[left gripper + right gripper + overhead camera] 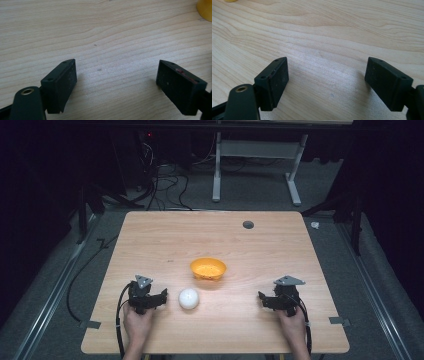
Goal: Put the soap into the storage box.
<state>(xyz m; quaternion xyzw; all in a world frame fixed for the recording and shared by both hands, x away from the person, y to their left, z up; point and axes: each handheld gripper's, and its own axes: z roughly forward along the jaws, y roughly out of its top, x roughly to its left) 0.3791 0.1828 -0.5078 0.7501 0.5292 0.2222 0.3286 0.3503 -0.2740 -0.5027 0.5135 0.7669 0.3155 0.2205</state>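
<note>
A white ball (188,298) lies on the wooden table (210,235), just in front and to the left of an orange bowl (208,268). My left gripper (150,296) rests low over the table a short way left of the ball, jaws wide apart with bare wood between them (116,75). The bowl's edge (205,10) peeks in at the top right of the left gripper view. My right gripper (277,296) sits near the table's front right, also open over bare wood (327,75). A sliver of the bowl (230,0) shows at the top left of the right gripper view.
A dark round hole (248,225) marks the table's far side. Beyond the table stand a white frame (260,165) and loose cables (165,180) on the grey floor. Metal clips (340,321) sit at the table's front corners.
</note>
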